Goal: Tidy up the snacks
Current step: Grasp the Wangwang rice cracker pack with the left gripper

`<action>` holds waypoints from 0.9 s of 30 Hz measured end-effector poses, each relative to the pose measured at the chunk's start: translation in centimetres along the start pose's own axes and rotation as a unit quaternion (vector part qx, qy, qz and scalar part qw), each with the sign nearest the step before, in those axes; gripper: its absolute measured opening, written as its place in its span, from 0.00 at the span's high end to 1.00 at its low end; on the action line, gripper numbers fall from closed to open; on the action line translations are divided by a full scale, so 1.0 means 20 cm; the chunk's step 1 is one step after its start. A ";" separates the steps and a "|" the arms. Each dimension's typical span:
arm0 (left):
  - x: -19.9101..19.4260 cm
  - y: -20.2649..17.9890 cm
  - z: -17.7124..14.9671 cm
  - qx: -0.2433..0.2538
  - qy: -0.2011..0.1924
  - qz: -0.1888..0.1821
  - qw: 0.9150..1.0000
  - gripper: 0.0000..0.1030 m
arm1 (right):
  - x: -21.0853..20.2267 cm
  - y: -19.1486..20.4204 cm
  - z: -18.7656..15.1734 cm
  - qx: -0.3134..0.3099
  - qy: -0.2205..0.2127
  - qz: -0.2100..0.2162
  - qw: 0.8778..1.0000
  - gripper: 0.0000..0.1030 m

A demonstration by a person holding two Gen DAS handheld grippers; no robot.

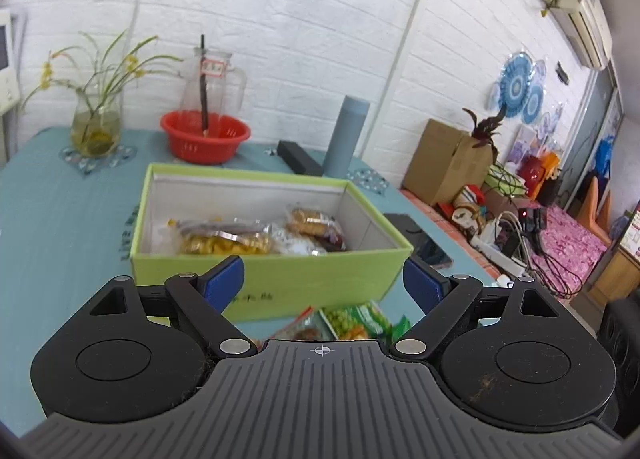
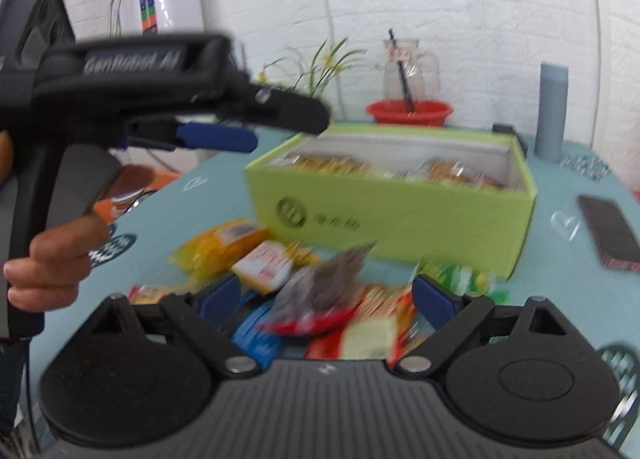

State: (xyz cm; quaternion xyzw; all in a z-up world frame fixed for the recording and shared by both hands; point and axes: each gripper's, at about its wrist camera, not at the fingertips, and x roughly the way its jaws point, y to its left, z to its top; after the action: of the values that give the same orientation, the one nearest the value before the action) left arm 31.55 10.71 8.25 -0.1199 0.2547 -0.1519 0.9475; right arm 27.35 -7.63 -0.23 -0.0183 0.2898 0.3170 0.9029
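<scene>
We judge the task partly done. In the left wrist view the green box (image 1: 264,283) sits on the teal table (image 1: 60,219), open at the top, with several packets already inside: a yellow snack packet (image 1: 224,243) at the near left of the floor, a biscuit packet (image 1: 312,219) to its right. The far left of the box floor looks bare, so there is room yet.

What is left lies outside, on the near side of the box. Going left to right in the right wrist view, we see a yellow packet (image 2: 222,245), an orange-and-white packet (image 2: 264,265), a blue packet (image 2: 256,333), a dark packet with a red edge (image 2: 320,291), a red packet (image 2: 380,323) and a green packet (image 2: 460,277) next to the box's near wall. The picture is blurred, so we cannot count them surely.

The box's long axis runs left to right across the table, its long wall facing us. The dark packet lies slantwise, its long axis rising from near left to far right, its pointed corner toward the box.

Our left gripper (image 1: 324,281) hovers before the box with its blue pads well apart and nothing between them. Our right gripper (image 2: 326,297) is spread wide above the heap, the dark packet between the pads but not clamped, so far as we can tell.
</scene>
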 end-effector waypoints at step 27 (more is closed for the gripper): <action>-0.26 0.76 -0.30 -0.097 0.077 0.046 0.991 0.42 | 0.33 0.61 -0.08 -0.069 0.098 0.125 0.985 0.10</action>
State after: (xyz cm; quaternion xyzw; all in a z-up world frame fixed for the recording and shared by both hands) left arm 27.58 25.65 0.88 -0.1875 0.3453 -0.0919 0.9150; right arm 23.55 5.39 -3.32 -0.0755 0.3539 0.4432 0.8201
